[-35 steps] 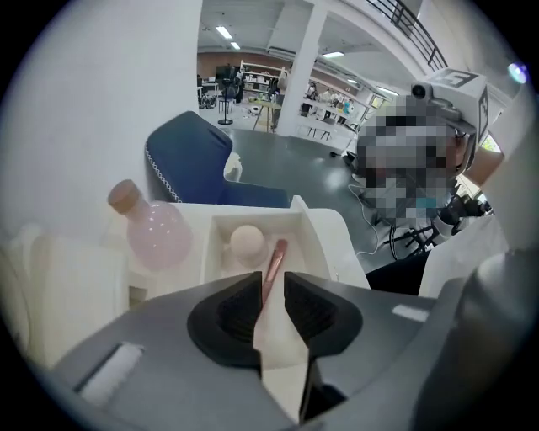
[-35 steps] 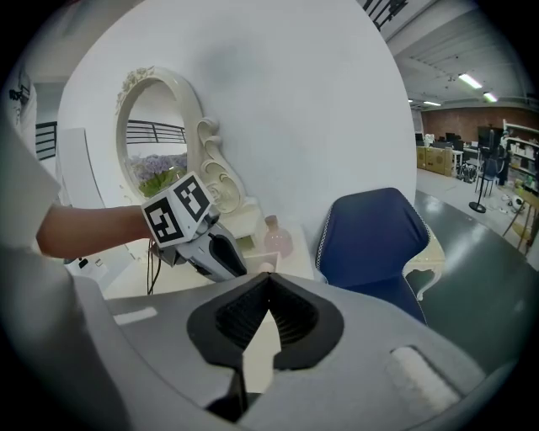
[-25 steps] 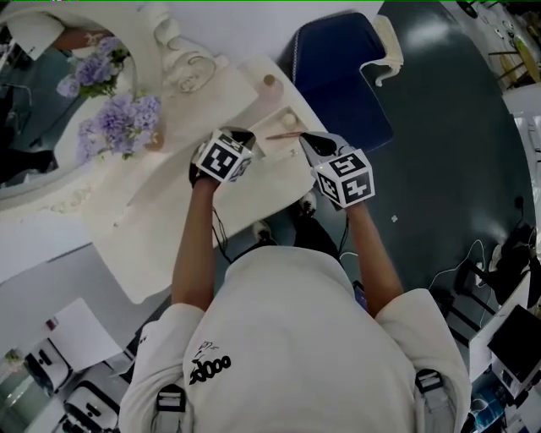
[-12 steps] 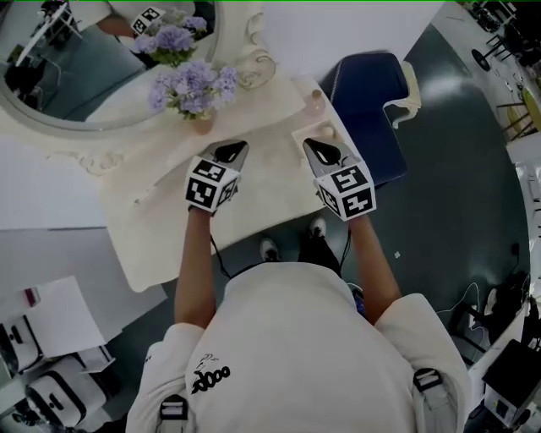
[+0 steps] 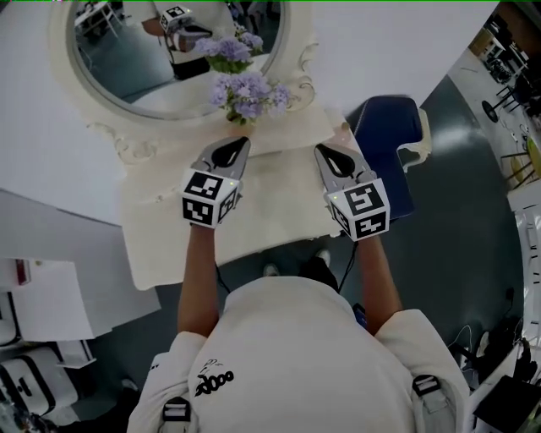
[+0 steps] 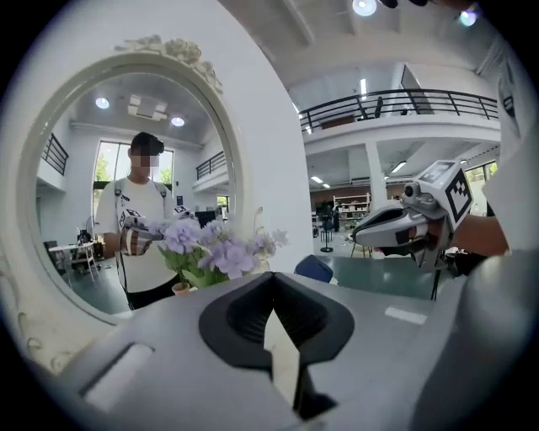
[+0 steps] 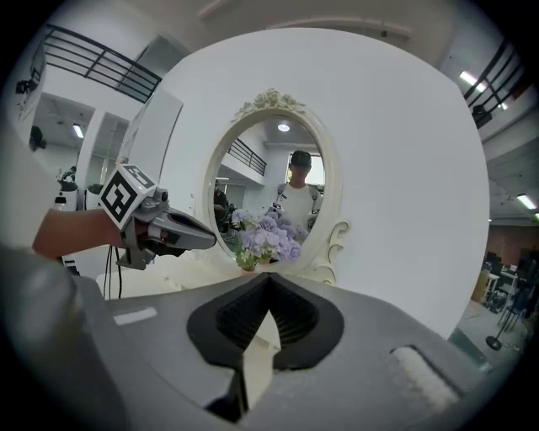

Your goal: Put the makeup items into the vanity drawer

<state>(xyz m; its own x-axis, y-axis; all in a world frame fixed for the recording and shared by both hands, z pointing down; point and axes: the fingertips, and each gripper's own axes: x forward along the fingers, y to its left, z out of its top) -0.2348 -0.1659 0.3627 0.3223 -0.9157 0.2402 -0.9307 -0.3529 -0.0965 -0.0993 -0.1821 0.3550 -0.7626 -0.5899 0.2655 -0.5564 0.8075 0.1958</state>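
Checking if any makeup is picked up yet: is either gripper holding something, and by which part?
Nothing is held. The left gripper and the right gripper each have their jaws shut together, with nothing between them.

Head view: even, soft indoor light, rather muted. The pale bench (image 5: pixel 279 194) reads bright against the dark floor (image 5: pixel 456 211).

Gripper views: strong fisheye bend and black corners.

Left gripper view: a ceiling lamp (image 6: pixel 364 7) glares at the far top, and light spots show in the mirror (image 6: pixel 76 185).

Left tool (image 6: pixel 271 282) and right tool (image 7: pixel 269 282): the near grey bodies are soft and out of focus, while the far hall is crisp.
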